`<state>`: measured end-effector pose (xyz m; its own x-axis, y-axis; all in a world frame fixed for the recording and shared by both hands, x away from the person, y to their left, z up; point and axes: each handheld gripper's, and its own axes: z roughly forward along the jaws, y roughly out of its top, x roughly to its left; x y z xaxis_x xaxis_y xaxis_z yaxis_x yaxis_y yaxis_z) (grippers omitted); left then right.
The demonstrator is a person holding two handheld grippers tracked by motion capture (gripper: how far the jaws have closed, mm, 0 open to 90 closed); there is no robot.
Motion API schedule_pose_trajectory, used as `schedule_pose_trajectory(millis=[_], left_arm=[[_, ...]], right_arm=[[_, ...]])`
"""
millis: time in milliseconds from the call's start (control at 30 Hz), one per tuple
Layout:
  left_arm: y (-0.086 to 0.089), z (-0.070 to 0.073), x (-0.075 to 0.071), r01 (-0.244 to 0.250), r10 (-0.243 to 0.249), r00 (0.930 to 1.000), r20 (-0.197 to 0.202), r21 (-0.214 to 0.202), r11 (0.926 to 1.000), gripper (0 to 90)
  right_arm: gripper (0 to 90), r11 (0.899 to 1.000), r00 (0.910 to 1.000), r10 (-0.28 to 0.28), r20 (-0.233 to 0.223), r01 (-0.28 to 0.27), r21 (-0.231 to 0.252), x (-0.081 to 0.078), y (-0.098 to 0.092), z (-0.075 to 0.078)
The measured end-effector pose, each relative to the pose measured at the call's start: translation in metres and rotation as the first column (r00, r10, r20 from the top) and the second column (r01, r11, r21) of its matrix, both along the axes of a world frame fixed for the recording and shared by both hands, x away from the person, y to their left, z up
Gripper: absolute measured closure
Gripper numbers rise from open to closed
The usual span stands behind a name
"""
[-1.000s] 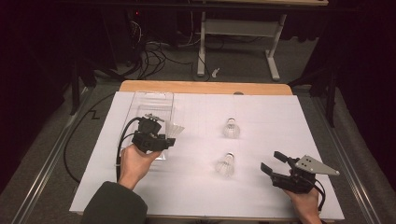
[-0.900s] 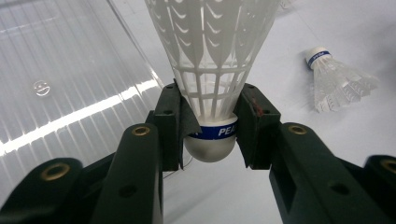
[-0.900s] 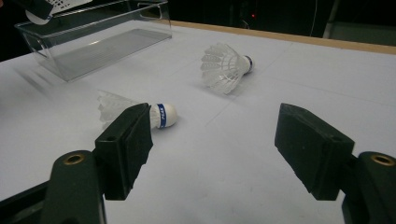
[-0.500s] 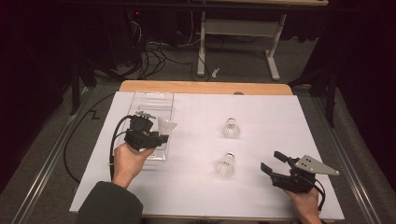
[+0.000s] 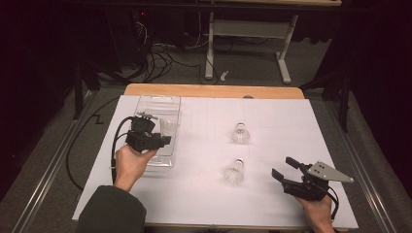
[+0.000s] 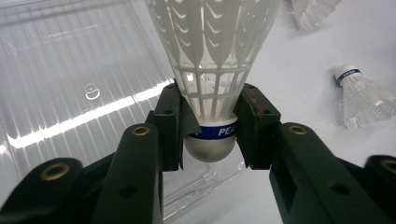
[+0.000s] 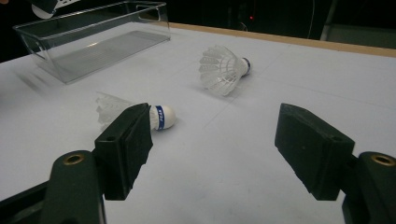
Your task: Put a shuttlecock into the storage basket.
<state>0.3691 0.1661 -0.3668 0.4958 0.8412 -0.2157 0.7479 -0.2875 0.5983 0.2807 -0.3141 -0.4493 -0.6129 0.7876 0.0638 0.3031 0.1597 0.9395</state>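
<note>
The left gripper [image 6: 211, 135] pads clamp the cork base of a shuttlecock [image 6: 212, 65], feathers pointing away, which keeps the skirt uncrushed. It hangs over the clear plastic bin [image 5: 158, 104], apparently for release inside. The right gripper [image 5: 287, 171] rests with jaws apart near two shuttlecocks [image 5: 234, 171] [image 5: 239, 133] lying on the white table sheet [image 5: 204, 194].

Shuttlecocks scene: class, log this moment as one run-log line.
left gripper: shut on shuttlecock, over clear tray | right gripper: open | two loose shuttlecocks on table
</note>
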Motion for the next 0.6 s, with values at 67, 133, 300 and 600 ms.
schedule_pose_trajectory(millis=[67, 133, 300, 600], left_arm=[[0.001, -0.001, 0.002, -0.006, 0.006, 1.0000, -0.004, 0.001, 1.0000, 65.3], [0.002, -0.002, 0.004, -0.010, 0.010, 0.9999, -0.007, -0.002, 0.9999, 65.3], [0.003, -0.002, 0.010, -0.020, 0.020, 0.9998, -0.006, 0.002, 0.9998, 65.3], [0.004, -0.003, 0.020, -0.037, 0.037, 0.9993, -0.004, 0.007, 0.9993, 65.3]], right_arm=[[27.7, 1.000, 1.0000, 0.001, -0.001, -0.001, 0.001, 0.000, 0.000, 0.000], [27.8, 1.000, 1.0000, 0.003, -0.001, -0.003, 0.000, 0.000, 0.000, 0.000], [27.7, 1.000, 1.0000, 0.004, 0.001, -0.004, 0.001, 0.001, 0.000, 0.000], [27.8, 1.000, 1.0000, 0.005, 0.001, -0.005, 0.002, 0.000, 0.000, 0.000]])
